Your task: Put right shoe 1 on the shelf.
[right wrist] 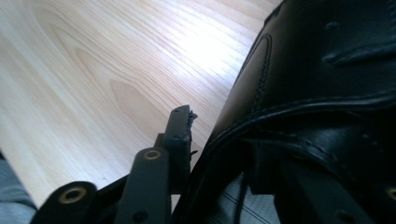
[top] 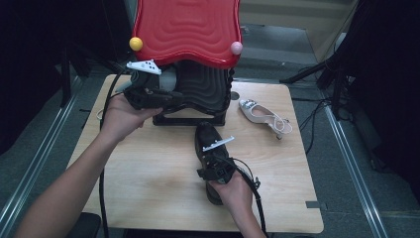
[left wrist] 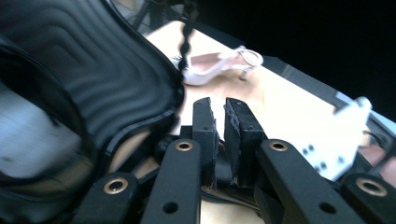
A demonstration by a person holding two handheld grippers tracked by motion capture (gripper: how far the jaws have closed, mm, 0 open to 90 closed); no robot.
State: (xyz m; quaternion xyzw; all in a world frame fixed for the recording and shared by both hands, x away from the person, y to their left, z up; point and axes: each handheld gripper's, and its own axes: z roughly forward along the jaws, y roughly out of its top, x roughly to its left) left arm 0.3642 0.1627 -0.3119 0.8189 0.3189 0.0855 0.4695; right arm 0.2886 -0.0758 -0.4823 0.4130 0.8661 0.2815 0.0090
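High view: your right gripper (top: pixel 212 157) apparently clasps the black leather shoe (top: pixel 206 137) near the wooden table's (top: pixel 148 183) front edge; left gripper (top: pixel 174 97), nearly closed, empty. Next, lift it.

table (top: pixel 148 173): light wood-grain top, rounded corners
black shoe (top: pixel 207 136): sits right on the wood, about center, slightly toward 5 o'clock
white heeled sandal (top: pixel 265 116): lying around 2 o'clock, well apart from the black one
rack base (top: pixel 188 119): black, at 12 o'clock
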